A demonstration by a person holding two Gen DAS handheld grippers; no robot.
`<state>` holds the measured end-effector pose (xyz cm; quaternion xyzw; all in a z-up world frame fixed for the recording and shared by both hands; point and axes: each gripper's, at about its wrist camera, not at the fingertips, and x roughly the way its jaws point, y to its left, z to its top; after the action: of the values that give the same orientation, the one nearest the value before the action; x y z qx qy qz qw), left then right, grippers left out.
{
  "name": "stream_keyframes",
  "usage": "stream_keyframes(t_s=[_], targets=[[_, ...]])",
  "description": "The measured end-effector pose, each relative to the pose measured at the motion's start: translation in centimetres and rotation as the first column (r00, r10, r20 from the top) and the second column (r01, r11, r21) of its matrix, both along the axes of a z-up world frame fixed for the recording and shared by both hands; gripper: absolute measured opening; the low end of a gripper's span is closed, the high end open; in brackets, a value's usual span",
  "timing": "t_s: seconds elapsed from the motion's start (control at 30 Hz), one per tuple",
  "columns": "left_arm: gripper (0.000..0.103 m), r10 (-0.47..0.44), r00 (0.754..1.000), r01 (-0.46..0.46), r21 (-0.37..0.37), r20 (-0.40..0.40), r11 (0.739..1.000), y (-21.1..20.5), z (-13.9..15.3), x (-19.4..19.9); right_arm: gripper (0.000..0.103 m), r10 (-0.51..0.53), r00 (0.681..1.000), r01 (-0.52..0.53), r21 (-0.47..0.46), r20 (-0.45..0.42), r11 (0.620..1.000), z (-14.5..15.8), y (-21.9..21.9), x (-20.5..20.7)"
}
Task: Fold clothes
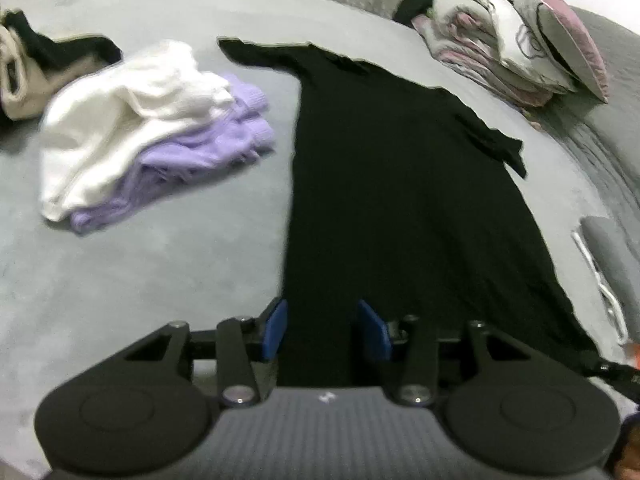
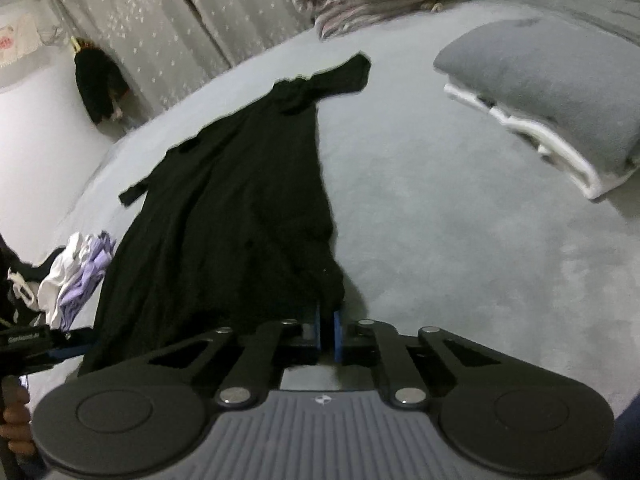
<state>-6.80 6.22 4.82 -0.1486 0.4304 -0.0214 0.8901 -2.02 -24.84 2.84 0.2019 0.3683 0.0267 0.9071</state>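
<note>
My left gripper (image 1: 322, 330) stands with its blue pads apart astride the hem of the long black knit dress (image 1: 384, 184), gripping nothing; I should close it before lifting. My right gripper (image 2: 327, 330) is clamped on the hem's right corner. The dress lies flat on the grey bedcover (image 1: 140, 264), stretching away from both grippers.

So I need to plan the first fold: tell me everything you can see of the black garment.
The black garment is long, dress-like and short-sleeved, of soft matte fabric. It lies spread nearly flat on the grey bed, sleeves out. The right gripper is shut on its near right hem corner; the left gripper straddles the left hem, pads apart.
</note>
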Motion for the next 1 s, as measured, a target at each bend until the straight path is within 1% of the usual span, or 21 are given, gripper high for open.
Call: stream_keyframes(t_s=[0.03,0.1,0.2,0.23,0.3,0.33,0.37,0.43,0.53,0.67,0.77,0.9,1.0], targets=[[0.049,0.008,1.0,-0.008,0.013,0.009,1.0,0.0,0.2,-0.2,0.008,-0.011,1.0,0.011,-0.003,0.017,1.0,0.3,-0.1,-0.2],[0.051,0.018,1.0,-0.018,0.021,0.003,1.0,0.3,0.1,-0.4,0.008,-0.021,0.998,0.022,-0.008,0.054,1.0,1.0,-0.3,-0.7],[0.05,0.022,1.0,-0.022,0.02,-0.014,1.0,0.5,-0.3,-0.5,0.007,-0.036,0.994,0.039,-0.026,0.106,0.999,2.2,-0.5,-1.6],[0.049,0.018,1.0,-0.018,0.025,-0.013,1.0,0.4,-0.5,-0.5,0.007,-0.038,0.993,0.042,-0.033,0.115,0.999,2.5,-0.5,-1.8],[0.047,0.006,1.0,-0.006,0.044,-0.002,0.999,-0.1,-0.7,-0.6,0.007,-0.036,0.994,0.041,-0.047,0.102,0.998,2.5,-0.4,-1.8],[0.039,-0.001,1.0,0.001,0.051,0.004,0.999,-0.3,-0.8,-0.6,0.007,-0.044,0.995,0.049,-0.054,0.086,0.997,2.2,-0.5,-1.7],[0.033,-0.007,1.0,0.007,0.052,0.008,0.999,-0.5,-1.0,-0.6,0.007,-0.056,0.996,0.061,-0.06,0.071,0.996,1.8,-0.6,-1.5],[0.007,-0.017,1.0,0.016,0.048,0.011,0.999,-0.8,-1.2,-0.7,0.007,-0.073,0.995,0.077,-0.066,0.063,0.995,1.6,-0.7,-1.3],[0.006,-0.026,1.0,0.025,0.026,0.013,0.999,-0.7,-1.3,-0.8,0.007,-0.076,0.994,0.082,-0.081,0.076,0.993,1.8,-0.9,-1.2],[0.006,0.02,1.0,-0.019,-0.073,0.015,0.997,1.1,-0.5,-1.3,0.007,-0.126,0.986,0.13,-0.038,0.111,0.991,2.4,-2.3,-1.9],[0.005,0.039,0.998,-0.034,-0.102,0.043,0.994,2.1,0.8,-2.3,0.007,-0.151,0.977,0.155,-0.009,0.152,0.988,3.5,-3.3,-2.6],[0.005,0.04,0.996,-0.03,-0.125,0.084,0.992,2.8,2.3,-4.2,0.007,-0.142,0.975,0.149,-0.029,0.17,0.988,4.3,-3.7,-3.2],[0.005,0.044,0.995,-0.031,-0.144,0.088,0.989,3.2,2.4,-5.3,0.007,-0.126,0.977,0.136,-0.046,0.17,0.99,4.5,-3.7,-3.3]])
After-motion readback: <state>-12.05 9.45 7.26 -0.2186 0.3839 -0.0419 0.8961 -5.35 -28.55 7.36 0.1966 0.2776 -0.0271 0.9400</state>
